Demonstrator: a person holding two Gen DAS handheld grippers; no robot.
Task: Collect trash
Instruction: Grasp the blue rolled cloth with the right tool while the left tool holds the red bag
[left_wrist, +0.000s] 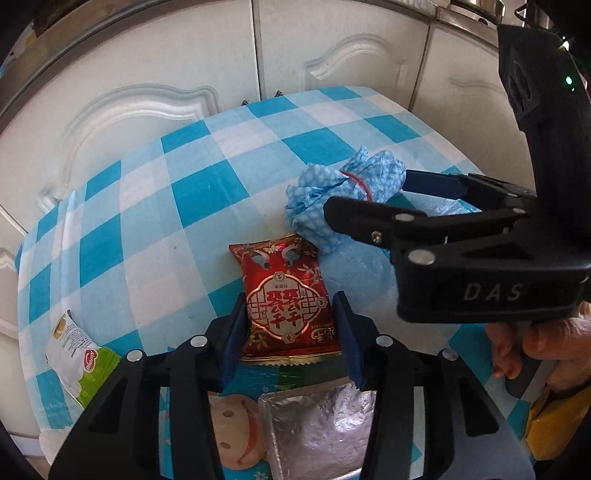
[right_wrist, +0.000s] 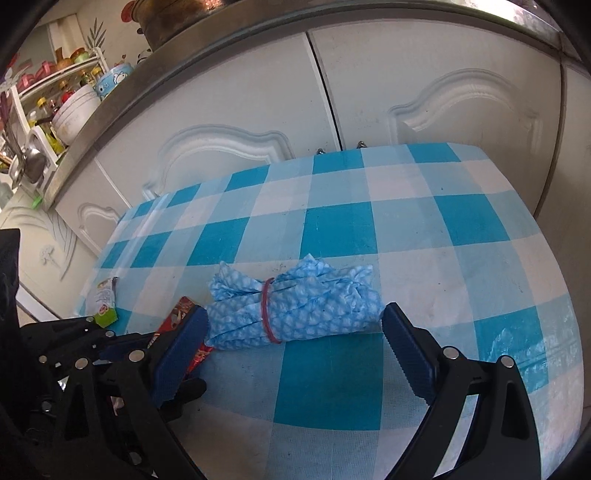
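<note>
L gripper (left_wrist: 291, 332) straddles the red packet (left_wrist: 286, 295), which lies flat on the checked cloth (left_wrist: 207, 192). Pads sit either side of its lower half: the left one looks to touch the edge, the right one stands w/ a thin gap, so bracketing rather than a firm pinch; probably lined up across the narrow width so a short close will catch it. R gripper (right_wrist: 295, 339) comes in from the side, fingers spread wide around the blue rag bundle (right_wrist: 295, 306) tied w/ a red band (right_wrist: 267, 310); neither pad presses it. Approach along the bundle's length prob. so the jaws close on its ends. Bundle rests on the cloth, touching the packet's top corner. Other trash: white-green wrapper (left_wrist: 77, 358) near the table's left edge, well apart; silver foil pouch (left_wrist: 317, 428) and a cartoon-print pack (left_wrist: 232, 432) just under the L gripper; something yellow (left_wrist: 554, 424) at far right, can't tell what. A hand (left_wrist: 532, 347) holds the R gripper's handle. Neither item is lifted yet.
</note>
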